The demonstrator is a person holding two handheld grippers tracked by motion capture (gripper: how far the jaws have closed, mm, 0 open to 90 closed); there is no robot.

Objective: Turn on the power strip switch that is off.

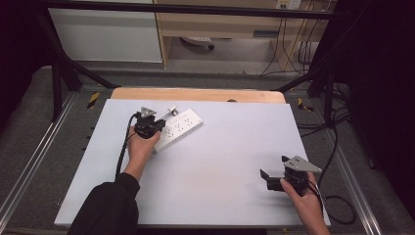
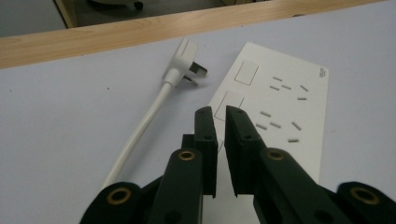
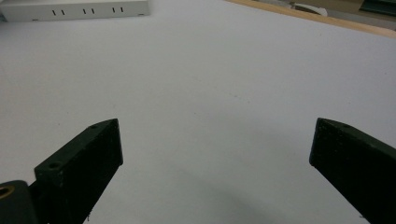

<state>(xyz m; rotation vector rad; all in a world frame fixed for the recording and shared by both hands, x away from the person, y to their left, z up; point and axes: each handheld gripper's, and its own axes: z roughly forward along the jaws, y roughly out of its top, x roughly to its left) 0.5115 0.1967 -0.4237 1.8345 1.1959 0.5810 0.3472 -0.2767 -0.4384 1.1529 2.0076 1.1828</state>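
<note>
A white power strip (image 1: 182, 126) (image 2: 280, 107) lies on the white tabletop (image 1: 220, 161) at the back left, its sockets facing up. Its white plug (image 1: 172, 111) (image 2: 180, 58) rests beside it on the table, prongs toward the strip, with the white cable (image 2: 140, 135) running back from it. My left gripper (image 1: 156, 123) (image 2: 220, 113) hovers over the strip's near end, its jaws a narrow gap apart with nothing between them. My right gripper (image 1: 274, 166) (image 3: 217, 135) rests near the front right, jaws wide open and empty, pointing across the table toward the strip (image 3: 74, 9).
A wooden strip (image 1: 195, 94) borders the tabletop's far edge. Black frame bars and cables stand around the table, with floor beyond. The gripper cables trail off toward the person's arms.
</note>
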